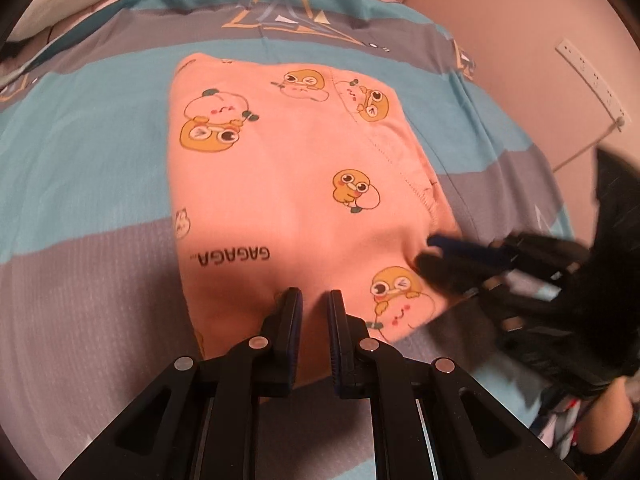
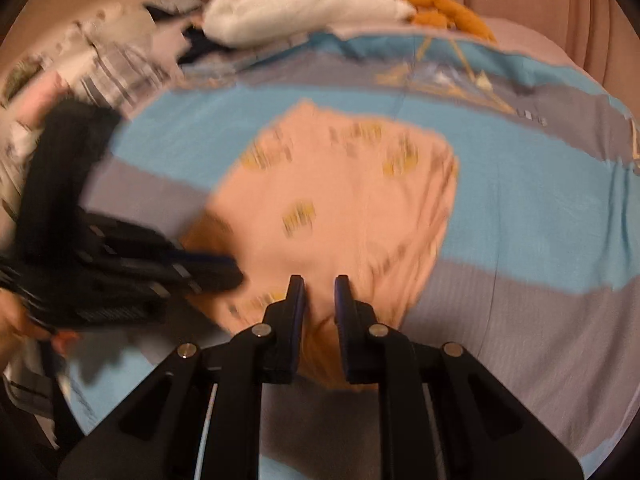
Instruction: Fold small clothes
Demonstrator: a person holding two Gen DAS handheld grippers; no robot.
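A small pink garment [image 1: 288,184] printed with yellow cartoon ducks and "GAGAGA" lies folded on a blue-and-grey striped bedspread [image 1: 88,168]. My left gripper [image 1: 314,300] hovers over its near edge, jaws a small gap apart, nothing between them. My right gripper [image 1: 430,250] comes in from the right with its fingertips over the garment's near right corner. In the blurred right wrist view the garment [image 2: 340,208] lies ahead, my right gripper [image 2: 320,284] is slightly open over its near edge, and the left gripper [image 2: 236,270] reaches in from the left.
A white towel [image 2: 304,4] and an orange plush toy [image 2: 444,10] lie at the bed's far end. A pile of clothes [image 2: 92,64] sits far left. A white power strip [image 1: 592,80] lies on the floor right of the bed.
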